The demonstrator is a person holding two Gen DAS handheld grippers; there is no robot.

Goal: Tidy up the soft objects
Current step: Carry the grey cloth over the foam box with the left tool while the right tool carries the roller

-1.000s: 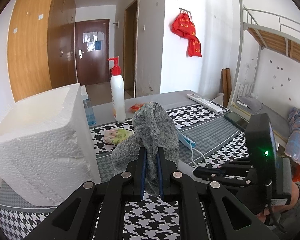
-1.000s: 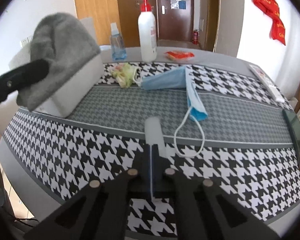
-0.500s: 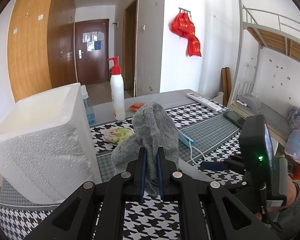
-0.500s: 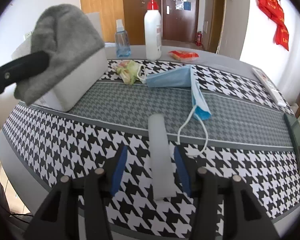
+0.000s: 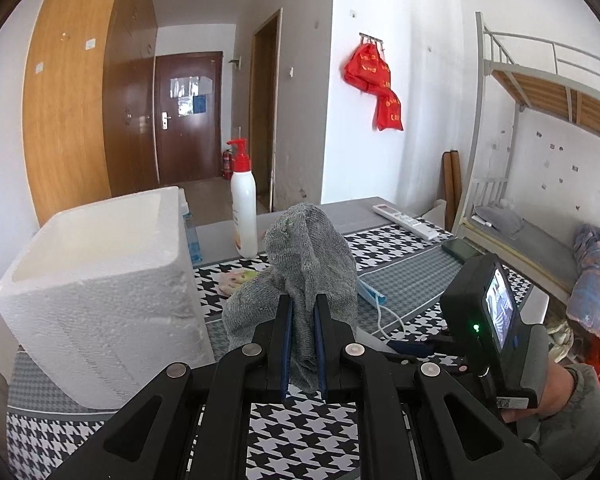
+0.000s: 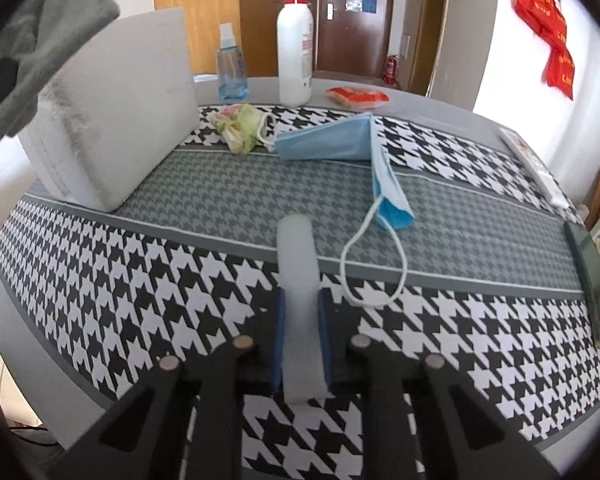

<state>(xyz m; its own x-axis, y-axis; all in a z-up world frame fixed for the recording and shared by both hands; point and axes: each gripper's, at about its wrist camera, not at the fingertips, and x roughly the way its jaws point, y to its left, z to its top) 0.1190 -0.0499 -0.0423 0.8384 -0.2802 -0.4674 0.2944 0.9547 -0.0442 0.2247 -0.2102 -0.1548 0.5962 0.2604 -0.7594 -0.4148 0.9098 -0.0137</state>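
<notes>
Left gripper [image 5: 300,316]: both blue-padded jaws are pressed onto a grey knitted cloth [image 5: 304,256], which stands bunched above the jaws and hangs in folds to either side. This grip is unchanged over the last second. The cloth is held clear of the table, just beside the white foam box [image 5: 96,280]; the box's open top lies to the left of the held cloth.

Right gripper [image 6: 300,316]: the jaws are drawn in against a pale translucent strip [image 6: 298,264] that lies lengthwise between them on the houndstooth table mat [image 6: 140,264]. Half a second ago these jaws stood well apart on either side of the strip; they have since closed onto its sides. Whether the strip has left the mat cannot be told.

Remaining on the mat: a blue face mask [image 6: 340,144] with its white ear loop trailing toward the right gripper, and a crumpled floral mask [image 6: 240,128] near the box's far corner. A pump bottle [image 6: 295,56], spray bottle [image 6: 230,68] and red packet [image 6: 356,96] stand beyond.

Assessment: both tools now appear loaded. The cloth is positioned for deposit in the box, judged the next step; the two masks are still to be collected. The task seems at an early to middle stage.
</notes>
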